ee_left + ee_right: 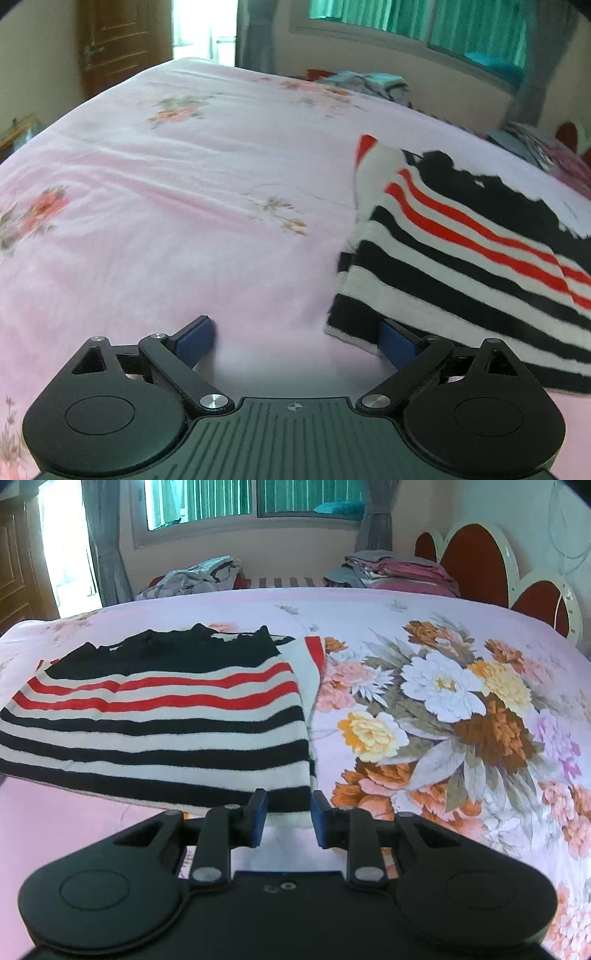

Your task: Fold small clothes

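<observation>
Jaws of the right gripper (288, 818) were seen narrowly parted astride the near hem of the striped sweater (159, 716), no pinch evident. The left gripper (295, 341) was spread wide, the hem corner just inside its right finger. The garment lay crosswise on the bedspread (184, 184).

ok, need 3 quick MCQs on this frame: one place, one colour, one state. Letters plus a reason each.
1. Where does the striped sweater lie?
A. on the pink floral bedspread
B. on a chair
C. on the windowsill

2. Which stripe colours does the sweater show?
A. blue and yellow
B. black, white and red
C. green and grey

3. How does the left claw stand?
A. shut on the sweater
B. shut on nothing
C. open, nothing gripped

Key: 1 A, it is spread flat on the bedspread in both views. 2 B, those bands run across it. 3 C, its blue pads sit wide apart over the sheet.
</observation>
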`<state>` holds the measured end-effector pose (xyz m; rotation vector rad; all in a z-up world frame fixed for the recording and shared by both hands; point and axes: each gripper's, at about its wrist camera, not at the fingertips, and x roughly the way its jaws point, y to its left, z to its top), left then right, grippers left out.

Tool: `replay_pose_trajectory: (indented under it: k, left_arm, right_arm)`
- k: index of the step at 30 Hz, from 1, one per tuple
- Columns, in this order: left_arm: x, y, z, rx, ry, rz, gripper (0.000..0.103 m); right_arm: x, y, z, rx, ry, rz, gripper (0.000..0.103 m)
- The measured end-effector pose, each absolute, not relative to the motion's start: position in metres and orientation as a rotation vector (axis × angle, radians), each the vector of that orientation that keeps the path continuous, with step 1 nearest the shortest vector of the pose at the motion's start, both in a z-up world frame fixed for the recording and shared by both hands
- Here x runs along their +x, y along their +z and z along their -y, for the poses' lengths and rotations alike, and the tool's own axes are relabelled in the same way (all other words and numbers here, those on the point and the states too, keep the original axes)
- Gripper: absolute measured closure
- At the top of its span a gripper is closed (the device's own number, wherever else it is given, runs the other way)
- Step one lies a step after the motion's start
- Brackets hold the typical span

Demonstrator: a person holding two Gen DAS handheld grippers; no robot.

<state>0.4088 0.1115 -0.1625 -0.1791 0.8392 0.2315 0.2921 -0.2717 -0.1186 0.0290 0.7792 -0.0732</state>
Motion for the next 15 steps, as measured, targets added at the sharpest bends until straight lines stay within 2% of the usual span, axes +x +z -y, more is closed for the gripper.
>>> replay_pose_trajectory:
  k: [2, 3, 4, 7, 9, 11, 15]
  left_arm:
    - [0.406, -0.161, -0.111, -0.167, 0.238, -0.844, 0.009]
    - [0.403, -0.157, -0.110, -0.171, 0.233, -0.838, 0.021]
    - [0.399, -0.153, -0.109, -0.198, 0.209, -0.823, 0.026]
    - [0.385, -0.146, -0.107, -0.343, 0.105, -0.793, 0.029]
    - [0.384, -0.151, -0.106, -0.486, 0.035, -0.803, 0.034]
    - [0.384, -0.161, -0.106, -0.624, 0.004, -0.818, 0.039]
    - [0.393, -0.176, -0.114, -0.769, 0.017, -0.782, 0.039]
  right_arm:
    - [0.289, -0.115, 0.276, 0.039, -0.075, -0.770, 0.078]
    - [0.288, -0.113, 0.277, 0.046, -0.072, -0.764, 0.078]
    - [0.287, -0.110, 0.279, 0.053, -0.066, -0.756, 0.078]
    - [0.288, -0.105, 0.277, 0.077, -0.043, -0.733, 0.081]
    - [0.292, -0.103, 0.273, 0.107, -0.015, -0.722, 0.091]
    - [0.299, -0.102, 0.266, 0.119, 0.010, -0.716, 0.095]
    - [0.314, -0.101, 0.247, 0.127, 0.078, -0.717, 0.099]
